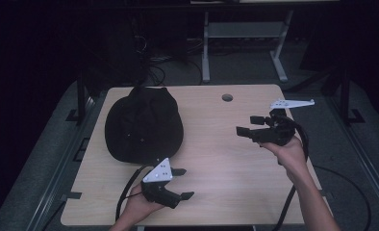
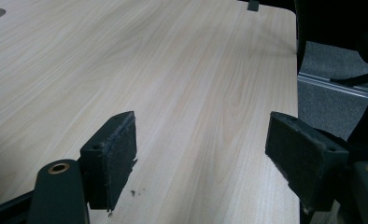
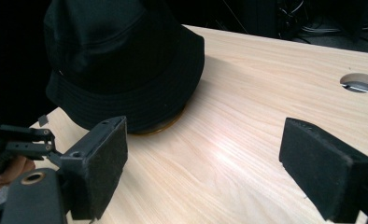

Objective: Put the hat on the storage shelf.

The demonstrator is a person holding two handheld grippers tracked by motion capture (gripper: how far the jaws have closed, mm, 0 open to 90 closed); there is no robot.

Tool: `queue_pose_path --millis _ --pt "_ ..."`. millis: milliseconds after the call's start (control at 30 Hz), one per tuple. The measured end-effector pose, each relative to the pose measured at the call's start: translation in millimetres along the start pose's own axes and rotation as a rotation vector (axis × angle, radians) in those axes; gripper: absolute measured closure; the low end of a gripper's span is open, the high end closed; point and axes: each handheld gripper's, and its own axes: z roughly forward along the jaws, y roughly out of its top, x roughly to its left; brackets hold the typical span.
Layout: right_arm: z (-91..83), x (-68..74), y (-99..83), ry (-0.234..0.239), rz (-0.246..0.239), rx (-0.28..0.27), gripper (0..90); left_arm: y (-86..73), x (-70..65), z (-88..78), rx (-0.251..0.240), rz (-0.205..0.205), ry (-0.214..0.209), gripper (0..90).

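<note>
A black bucket hat (image 1: 143, 124) lies on the left half of the light wooden table (image 1: 226, 159). In the right gripper view the hat (image 3: 121, 60) sits ahead at the upper left, and a thin brownish edge (image 3: 166, 127) peeks from under its brim. My left gripper (image 1: 185, 183) hovers near the front edge, just right of the hat's near brim, open and holding nothing. In its own view the left gripper (image 2: 203, 154) faces bare wood. My right gripper (image 1: 246, 124) is held over the right side, pointing left toward the hat, open and holding nothing (image 3: 201, 163).
A round cable hole (image 1: 227, 97) sits near the table's far edge. Beyond the table stand a white desk frame (image 1: 245, 33) and tangled cables (image 1: 154, 67) on grey carpet. Dark chair parts (image 2: 350, 56) stand off the table's right edge. Each gripper trails a black cable (image 1: 125, 192).
</note>
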Motion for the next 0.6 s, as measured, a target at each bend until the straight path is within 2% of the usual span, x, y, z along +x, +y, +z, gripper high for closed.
queue_pose_path --millis 600 --pt "-15.4 -8.8 -39.6 -0.018 0.038 0.003 14.8 1.4 -1.3 0.5 0.007 -0.013 -0.004 22.6"
